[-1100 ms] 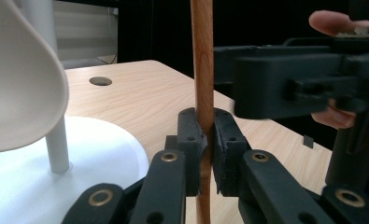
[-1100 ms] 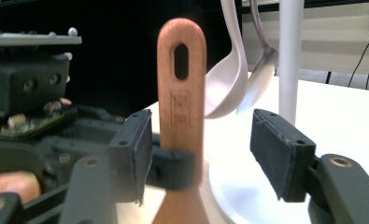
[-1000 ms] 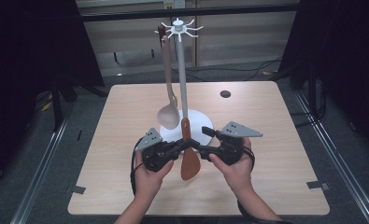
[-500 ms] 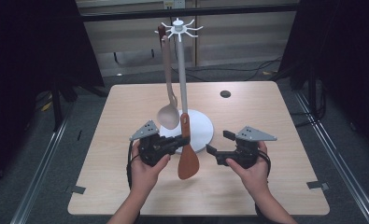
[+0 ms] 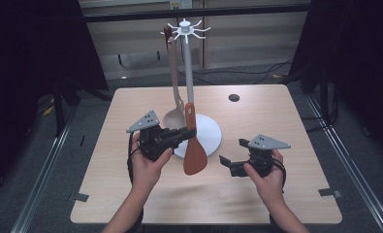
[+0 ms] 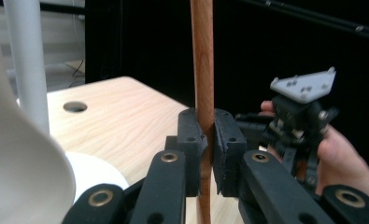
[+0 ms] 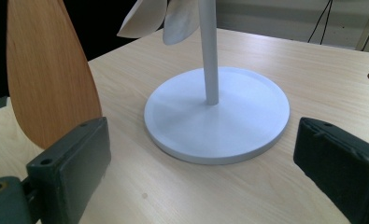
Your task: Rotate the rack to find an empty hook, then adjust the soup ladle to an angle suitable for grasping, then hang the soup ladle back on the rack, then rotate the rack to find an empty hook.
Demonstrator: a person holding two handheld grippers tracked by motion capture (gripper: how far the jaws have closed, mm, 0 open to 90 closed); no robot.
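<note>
A brown wooden spatula (image 5: 195, 155) hangs blade down just above the table, in front of the white utensil stand (image 5: 189, 73). My left gripper (image 5: 188, 132) is shut on its handle (image 6: 203, 56), and the pads (image 6: 191, 135) press on both sides of the wood. My right gripper (image 5: 225, 165) is low over the table to the right of the blade. Its jaws have just been opening and stand wide with nothing between them. In the right gripper view the blade (image 7: 46, 79) is beyond the left finger (image 7: 74, 158). A beige ladle (image 5: 172, 116) hangs from the stand.
The stand's round white base (image 7: 219, 116) sits mid-table, just behind the spatula. Its hook crown (image 5: 185, 30) is high above. A dark round hole (image 5: 234, 97) lies in the tabletop at the back right. The ladle's bowl (image 6: 18, 163) looms close at the left of the left gripper view.
The right gripper has come off the spatula, opened, and drawn away to the right and down. The left gripper has raised the spatula, so the blade now hangs higher.
</note>
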